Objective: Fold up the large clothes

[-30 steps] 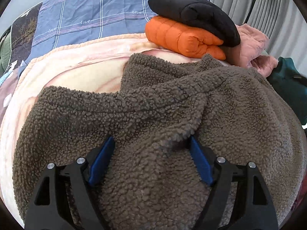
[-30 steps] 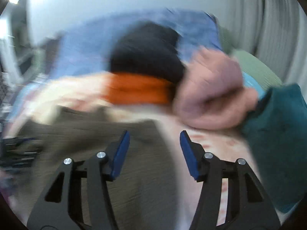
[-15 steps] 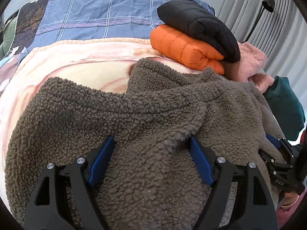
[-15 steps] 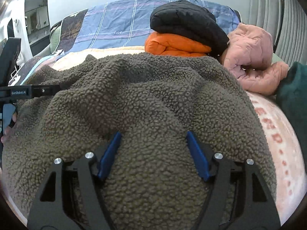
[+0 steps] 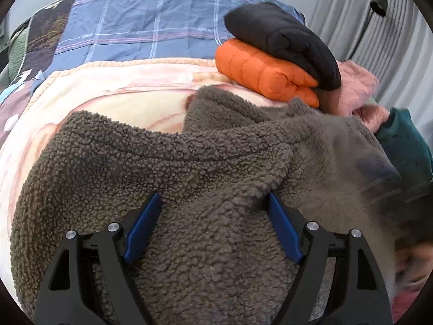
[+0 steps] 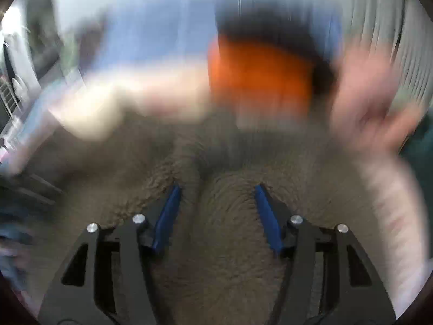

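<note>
Brown fleece garment (image 5: 205, 168): heaped on the bed, covering the near and centre part of the cream-pink blanket (image 5: 113, 94); one thick hem or collar fold runs across it from left to right. Fleece fills the gap betw. the blue pads of both tools.

Left gripper (image 5: 213, 203): jaws stand wide, pressed down into the pile w/ a thick bunch of fleece betw. them; pads (image 5: 140, 227) part-buried. Whether they pinch it cannot be told.

Right gripper (image 6: 216, 192): view heavily motion-blurred; jaws stand apart w/ fleece (image 6: 222, 243) bulging betw. them; grip cannot be told. In left view this tool is only a dark smear at the fleece's right edge.

Beyond fleece, far right of bed: orange puffer (image 5: 259, 73), folded, w/ black puffer (image 5: 281, 38) stacked on top; pink quilted garment (image 5: 354, 86) just beside them; dark teal garment (image 5: 403, 140) at the right edge, touching the fleece.

Surface: blanket lies over a blue plaid duvet (image 5: 140, 29) that covers the far end of the bed.

Room: pale wall behind; grey pleated curtain (image 5: 360, 13) at right.
</note>
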Demonstrator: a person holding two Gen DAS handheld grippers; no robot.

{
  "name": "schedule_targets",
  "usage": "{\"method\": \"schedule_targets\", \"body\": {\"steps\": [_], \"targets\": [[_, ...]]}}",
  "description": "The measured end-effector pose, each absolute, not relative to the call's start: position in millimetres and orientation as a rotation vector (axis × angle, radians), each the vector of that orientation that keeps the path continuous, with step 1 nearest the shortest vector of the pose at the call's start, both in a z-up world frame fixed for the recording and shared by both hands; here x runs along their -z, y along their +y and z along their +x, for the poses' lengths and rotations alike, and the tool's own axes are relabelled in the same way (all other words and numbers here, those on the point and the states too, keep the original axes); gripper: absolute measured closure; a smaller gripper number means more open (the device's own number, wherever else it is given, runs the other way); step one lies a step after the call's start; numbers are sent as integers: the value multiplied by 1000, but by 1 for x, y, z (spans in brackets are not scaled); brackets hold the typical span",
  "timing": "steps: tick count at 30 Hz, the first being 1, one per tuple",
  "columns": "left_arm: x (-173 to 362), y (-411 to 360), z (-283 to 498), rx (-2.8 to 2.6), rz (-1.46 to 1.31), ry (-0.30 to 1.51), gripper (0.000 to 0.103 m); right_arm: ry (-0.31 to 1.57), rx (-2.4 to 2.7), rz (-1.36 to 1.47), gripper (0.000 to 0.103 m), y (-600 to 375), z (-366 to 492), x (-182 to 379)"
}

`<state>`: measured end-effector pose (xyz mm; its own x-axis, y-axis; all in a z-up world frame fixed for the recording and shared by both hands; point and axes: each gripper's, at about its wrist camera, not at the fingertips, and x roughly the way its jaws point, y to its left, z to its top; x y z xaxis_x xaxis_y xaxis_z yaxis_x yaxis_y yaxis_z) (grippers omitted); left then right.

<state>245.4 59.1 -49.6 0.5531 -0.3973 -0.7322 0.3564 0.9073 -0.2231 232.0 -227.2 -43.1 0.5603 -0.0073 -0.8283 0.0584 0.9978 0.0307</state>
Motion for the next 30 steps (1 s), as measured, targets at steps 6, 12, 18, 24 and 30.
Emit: {"method": "schedule_targets", "body": {"steps": [6,12,18,24,30], "targets": [[47,92,251,362,-198,865,22,941,74,-64,40,-206,227,31],[44,115,256,264,-224,885,28,946,56,-36,40,-218,234,26],[46,109,266,220,-123,930,27,906,-43,156,56,-230,227,-25],[58,90,276,193,-35,991,20,1042,-99,143,56,-194,285,13],[66,111,282,238,-176,988,19,1080,-43,17,45,-172,311,50]]}}
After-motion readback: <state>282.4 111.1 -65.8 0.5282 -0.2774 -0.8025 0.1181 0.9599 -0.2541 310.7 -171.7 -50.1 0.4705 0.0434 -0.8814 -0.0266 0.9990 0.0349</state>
